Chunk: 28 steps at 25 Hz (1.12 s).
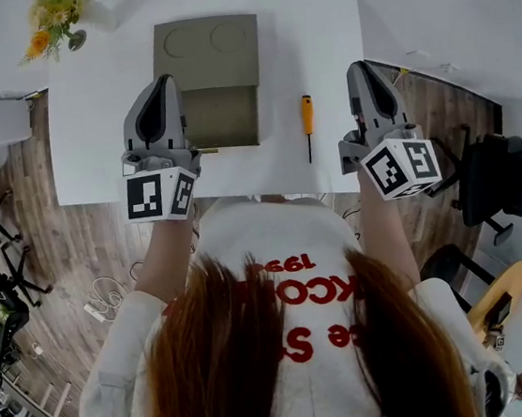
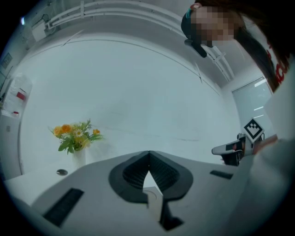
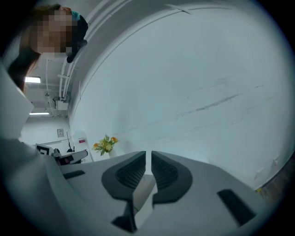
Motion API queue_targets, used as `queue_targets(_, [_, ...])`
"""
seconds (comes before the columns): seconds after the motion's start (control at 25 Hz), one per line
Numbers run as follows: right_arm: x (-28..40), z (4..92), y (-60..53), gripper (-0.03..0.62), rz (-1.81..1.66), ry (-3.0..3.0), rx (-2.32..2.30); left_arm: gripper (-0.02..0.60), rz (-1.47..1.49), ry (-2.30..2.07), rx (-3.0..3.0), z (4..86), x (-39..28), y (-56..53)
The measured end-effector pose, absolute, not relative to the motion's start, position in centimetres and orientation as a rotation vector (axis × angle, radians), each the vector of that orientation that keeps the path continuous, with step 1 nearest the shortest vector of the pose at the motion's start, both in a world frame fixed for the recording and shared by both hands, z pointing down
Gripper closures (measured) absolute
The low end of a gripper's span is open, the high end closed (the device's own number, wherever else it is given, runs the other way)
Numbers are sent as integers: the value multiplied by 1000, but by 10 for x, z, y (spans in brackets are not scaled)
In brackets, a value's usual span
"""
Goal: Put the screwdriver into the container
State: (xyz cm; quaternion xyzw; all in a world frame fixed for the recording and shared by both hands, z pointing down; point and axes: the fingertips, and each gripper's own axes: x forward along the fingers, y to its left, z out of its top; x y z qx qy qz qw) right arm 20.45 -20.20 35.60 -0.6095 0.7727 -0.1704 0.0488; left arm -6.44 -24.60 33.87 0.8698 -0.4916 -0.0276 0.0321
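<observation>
At the 11 o'clock corner of the white table (image 1: pixel 93 148) stands a bunch of orange and yellow flowers (image 1: pixel 54 19). In the head view your left claw (image 1: pixel 164 81) is at 9 o'clock of the grey container (image 1: pixel 206 44), and its outline overlaps the container's left edge. The left gripper view shows its tips pressed together on nothing, pointing at the white wall with the flowers at its 9 o'clock. The container lies open at 12 o'clock from you, in the middle of the table. It has two round recesses in its far part and a deeper compartment nearer to you. The screwdriver (image 1: pixel 307 117) lies flat on the table at 3 o'clock of the container, apart from it. Its orange handle points to 12 o'clock and its dark shaft to 6 o'clock. Your right claw (image 1: pixel 358 68) is at 3 o'clock of the screwdriver, near it but not touching. The right gripper view shows its jaws barely parted, a thin slit between them and nothing in it.
</observation>
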Motion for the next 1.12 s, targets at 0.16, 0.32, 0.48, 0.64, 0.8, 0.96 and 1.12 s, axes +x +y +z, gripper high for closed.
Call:
queue_targets(0.16, [196,413,-200,526,-687,2419,-1916,575,-65,-1490,2674,352,-56,-246])
queue_targets(0.32, [191,474,-194,526,-831,2482,-1998,575,-39,-1478,2665,364,-54,-247])
queue_targets(0.48, [180,535,-182,489,-1036,2545,-2043,575,6,-1468,2647,379,-55,-246])
queue_targets(0.64, [170,577,-170,446,-1174,2595,-2088,575,47,-1462,2632,391,-56,-243])
queue_targets(0.8, [168,602,-163,427,-1259,2631,-2162,575,79,-1459,2620,398,-57,-242])
queue_targets(0.96, [169,608,-162,454,-1287,2617,-2170,575,89,-1478,2604,402,-62,-242])
queue_targets(1.12, [169,590,-167,469,-1199,2600,-2134,575,77,-1492,2606,398,-65,-242])
